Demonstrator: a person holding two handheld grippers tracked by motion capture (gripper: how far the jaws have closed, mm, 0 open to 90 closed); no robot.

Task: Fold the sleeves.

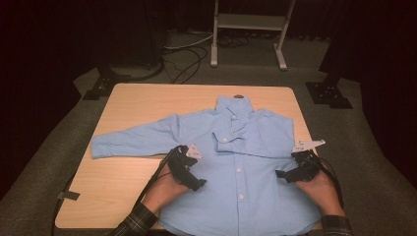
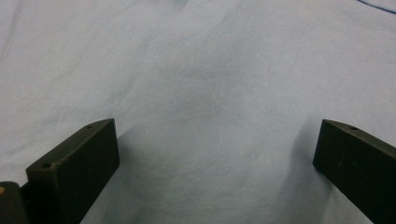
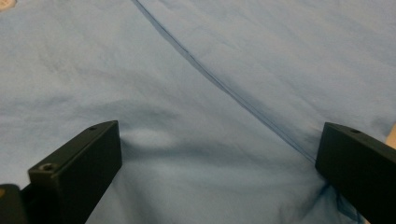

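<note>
Where the wooden table (image 1: 113, 196) widens toward the person, a light blue button-up shirt (image 1: 246, 182) lies spread flat, front up, collar toward the far edge, hem overhanging the near edge. Seen from the high view, 1 sleeve (image 1: 133, 140) stretches straight out sideways from the shirt across bare wood; the other sleeve (image 1: 255, 140) lies folded across the chest, cuff near the button line. A row of white buttons (image 1: 239, 170) down the middle of the shirt front.

Just left of the button line, over the shirt's side seam below the outstretched sleeve: the left gripper (image 1: 196, 184), jaws spread wide apart, tips down at the cloth, nothing clamped. In the left gripper view, pale blue fabric (image 2: 205, 93) between and beyond the 2 black jaws, softly creased, a shadow under each jaw; whether the tips touch the cloth cannot be told.

On the shirt's opposite side, below the folded sleeve: the right gripper (image 1: 287, 174), jaws likewise wide apart and holding nothing. In the right gripper view, a stitched seam (image 3: 219, 81) running diagonally across the cloth toward the right-hand jaw, a small pucker of fabric beside the left-hand jaw.

Plaid cuffs (image 1: 140, 216) at the near edge of the shirt. Beyond the shirt's collar end, past the table, a white metal stand (image 1: 248, 29) and dark cables (image 1: 187, 54) on grey floor.
</note>
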